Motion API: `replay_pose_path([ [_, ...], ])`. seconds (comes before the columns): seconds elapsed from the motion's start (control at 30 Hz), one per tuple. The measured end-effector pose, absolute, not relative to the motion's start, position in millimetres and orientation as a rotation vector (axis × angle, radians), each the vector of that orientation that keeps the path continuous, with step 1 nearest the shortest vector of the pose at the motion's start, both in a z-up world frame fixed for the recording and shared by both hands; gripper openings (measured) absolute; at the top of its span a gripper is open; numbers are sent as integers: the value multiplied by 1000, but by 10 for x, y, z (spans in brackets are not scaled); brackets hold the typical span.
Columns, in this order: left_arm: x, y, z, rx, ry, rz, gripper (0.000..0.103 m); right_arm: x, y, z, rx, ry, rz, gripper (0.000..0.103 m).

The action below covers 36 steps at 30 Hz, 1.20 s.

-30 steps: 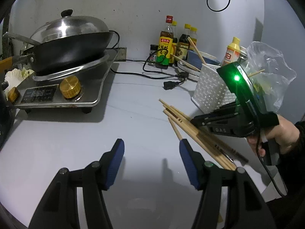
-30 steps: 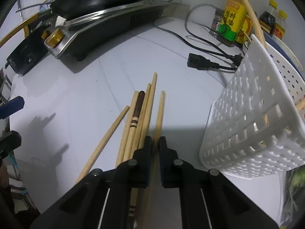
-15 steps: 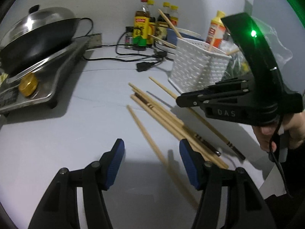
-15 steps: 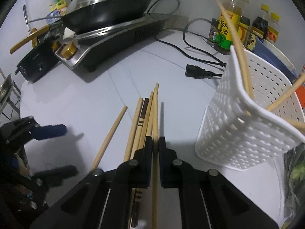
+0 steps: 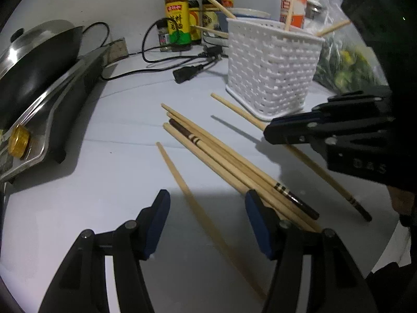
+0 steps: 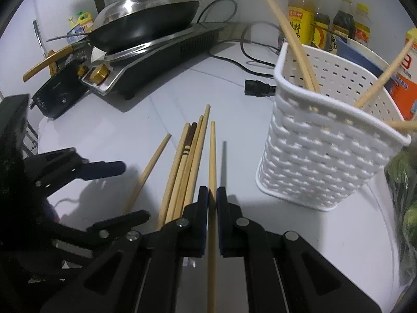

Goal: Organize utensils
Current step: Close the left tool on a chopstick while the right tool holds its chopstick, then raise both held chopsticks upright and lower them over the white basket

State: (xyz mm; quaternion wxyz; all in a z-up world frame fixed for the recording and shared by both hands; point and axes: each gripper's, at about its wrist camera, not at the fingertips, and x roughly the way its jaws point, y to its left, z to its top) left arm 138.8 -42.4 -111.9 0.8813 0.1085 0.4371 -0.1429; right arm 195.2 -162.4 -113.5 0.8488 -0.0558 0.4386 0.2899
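**A:** ok so where's everything rn? use the basket as ref pls

**B:** white basket (image 6: 328, 154) stands upright on the white counter (image 5: 104, 182), w/ a few chopsticks (image 6: 292, 39) already poking out the top. right gripper (image 6: 212, 195) is just left of the basket in its own cam, pads squeezed tight on one plain chopstick (image 6: 212, 156). its shadow falls clear of it on the counter, so it looks lifted, tip pointing fwd.

**A:** and the rest of the sticks?

**B:** loose bundle (image 6: 187, 161) flat on the counter, a bit further left of the basket than the held one. incl one dark-tipped stick (image 5: 187, 134) w/ stripe bands. one lone chopstick (image 5: 182, 182) lies apart, on the far side of the bundle from the basket.

**A:** left gripper?

**B:** left gripper (image 5: 207, 221) is spread wide, nothing in it, low over the counter. blue pads (image 5: 156, 221) sit either side of the lone stick, not touching it afaict. well away from the basket.

**A:** bg stuff?

**B:** sauce bottles (image 5: 177, 18) behind the basket, black power plug (image 5: 187, 73) near its back-left corner, wok (image 6: 146, 23) on a cooktop (image 6: 156, 60) way off left.
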Motion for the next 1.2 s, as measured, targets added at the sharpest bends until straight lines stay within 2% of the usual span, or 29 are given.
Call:
replay_pose_path([
  [0.03,1396,-443,-1138,233,918,-309,57,1940,-1634,-1138,-117,923,611,6],
  [0.07,1425,-458,-1160,233,927,-316,44,1920,-1650,-1136,-120,919,611,6],
  [0.13,1447,-449,-1179,204,945,-337,34,1878,-1679,-1126,-129,909,612,6],
  [0.23,1467,-449,-1164,201,956,-334,24,1827,-1729,-1078,-127,893,617,6],
  [0.3,1489,-417,-1152,183,968,-336,13,1808,-1764,-1041,-123,882,618,6],
  [0.37,1527,-367,-1146,148,988,-359,9,1785,-1801,-982,-121,868,618,6],
  [0.5,1563,-300,-1142,123,1011,-388,5,1739,-1867,-888,-125,847,627,6],
  [0.8,1466,-110,-985,53,950,-362,5,1708,-1985,-777,-94,826,640,6],
  [1.2,1436,24,-381,-72,730,-354,5,1720,-2162,-165,-55,700,657,6],
])
